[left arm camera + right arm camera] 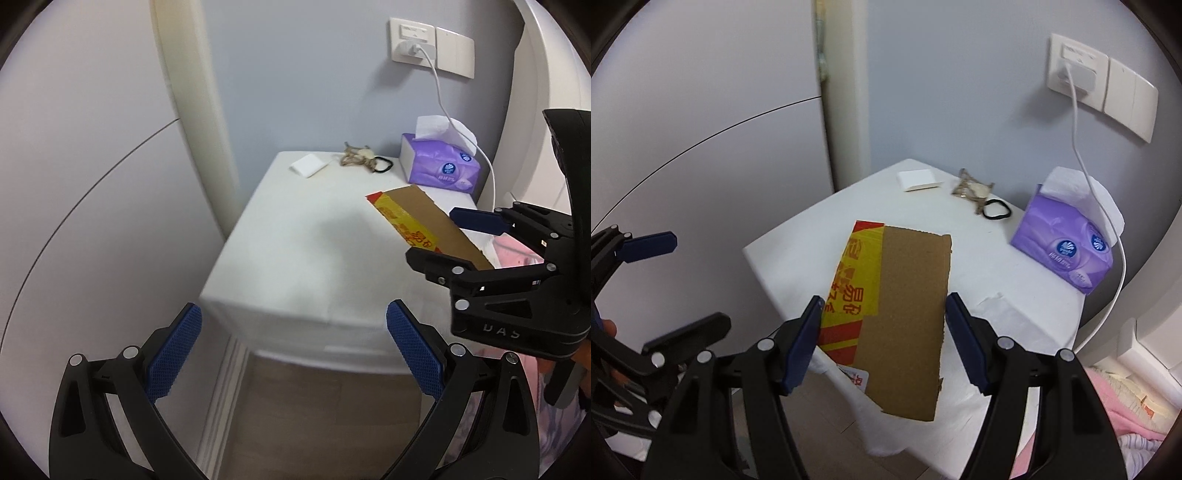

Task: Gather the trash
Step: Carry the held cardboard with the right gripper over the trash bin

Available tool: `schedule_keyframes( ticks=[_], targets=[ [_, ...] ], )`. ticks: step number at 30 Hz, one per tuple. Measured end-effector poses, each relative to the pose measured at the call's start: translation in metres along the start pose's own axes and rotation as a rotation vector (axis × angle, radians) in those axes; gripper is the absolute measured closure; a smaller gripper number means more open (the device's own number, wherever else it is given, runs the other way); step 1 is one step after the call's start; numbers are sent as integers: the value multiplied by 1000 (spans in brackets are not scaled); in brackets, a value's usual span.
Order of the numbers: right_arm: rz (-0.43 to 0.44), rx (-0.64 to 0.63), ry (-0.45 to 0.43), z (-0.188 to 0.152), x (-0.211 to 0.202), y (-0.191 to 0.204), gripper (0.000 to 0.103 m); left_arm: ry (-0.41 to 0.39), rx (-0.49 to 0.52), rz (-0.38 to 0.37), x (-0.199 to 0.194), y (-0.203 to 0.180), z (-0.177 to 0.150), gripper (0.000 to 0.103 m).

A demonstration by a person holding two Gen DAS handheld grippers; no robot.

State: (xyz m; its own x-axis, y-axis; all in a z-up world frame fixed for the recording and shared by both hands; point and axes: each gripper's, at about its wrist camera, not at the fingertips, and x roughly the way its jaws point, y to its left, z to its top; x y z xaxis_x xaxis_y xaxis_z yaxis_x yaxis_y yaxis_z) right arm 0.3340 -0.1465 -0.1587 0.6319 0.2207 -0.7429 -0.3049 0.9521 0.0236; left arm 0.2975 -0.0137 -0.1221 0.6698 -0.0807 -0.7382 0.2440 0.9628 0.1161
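Observation:
A torn brown cardboard piece (905,306) with yellow and red tape lies on the white bedside table (798,251), overhanging its near edge. My right gripper (882,339) is open, its blue pads (803,343) on either side of the cardboard's width, apart from its edges. In the left wrist view the cardboard (424,221) shows at the table's right side with the right gripper (443,236) around it. My left gripper (291,354) is open and empty, in front of the table's near left corner and below its top.
At the back of the table lie a small white pad (919,180), a twine bundle (971,190), a black hair tie (996,209) and a purple tissue box (1067,247). A white cable (1115,236) hangs from the wall socket (1075,70). Pink bedding (1126,402) lies right.

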Motion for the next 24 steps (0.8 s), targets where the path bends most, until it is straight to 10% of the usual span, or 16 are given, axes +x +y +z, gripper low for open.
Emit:
schedule_keyframes(
  ticks=[24],
  targets=[
    [237,-244,-22,-61,-78,183,39,15,-229,228,-143,93,-164,6]
  ],
)
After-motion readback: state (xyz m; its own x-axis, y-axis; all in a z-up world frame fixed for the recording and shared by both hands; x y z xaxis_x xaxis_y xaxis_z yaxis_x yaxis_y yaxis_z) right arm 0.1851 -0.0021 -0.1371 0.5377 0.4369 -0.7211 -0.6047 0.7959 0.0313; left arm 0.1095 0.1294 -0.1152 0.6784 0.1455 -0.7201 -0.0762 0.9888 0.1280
